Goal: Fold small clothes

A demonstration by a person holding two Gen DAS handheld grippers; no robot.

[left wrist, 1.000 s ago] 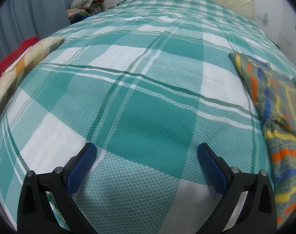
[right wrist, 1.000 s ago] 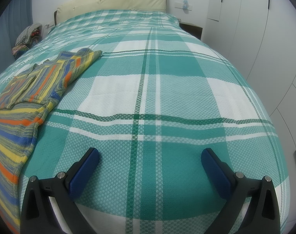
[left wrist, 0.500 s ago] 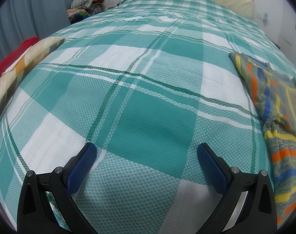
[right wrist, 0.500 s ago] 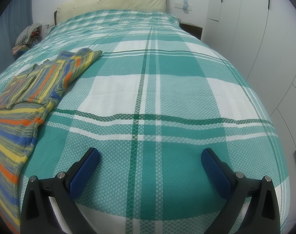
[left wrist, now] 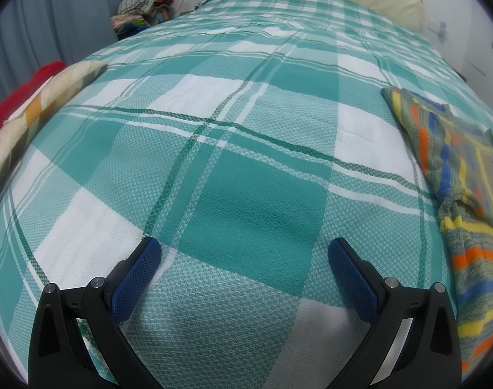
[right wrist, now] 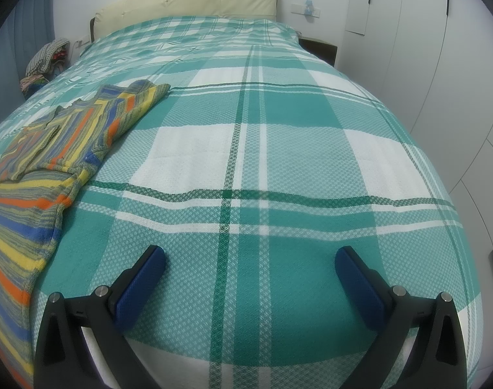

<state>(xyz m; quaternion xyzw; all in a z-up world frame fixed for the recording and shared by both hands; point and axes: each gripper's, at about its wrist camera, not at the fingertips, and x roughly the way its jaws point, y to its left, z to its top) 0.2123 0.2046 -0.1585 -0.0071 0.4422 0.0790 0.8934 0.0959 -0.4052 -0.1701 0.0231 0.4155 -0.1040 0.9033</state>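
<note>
Nothing has shifted over the last second: both views match the earlier ones, so folding has not begun. The left gripper and right gripper hover over the bedspread, jaws spread wide, holding nothing. The striped garment lies at 3 o'clock in the left view, at 9 o'clock in the right, between the grippers, untouched.

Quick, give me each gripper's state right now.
Left gripper: open, holding nothing, over the green-and-white checked bedspread.
Right gripper: open, holding nothing.
</note>
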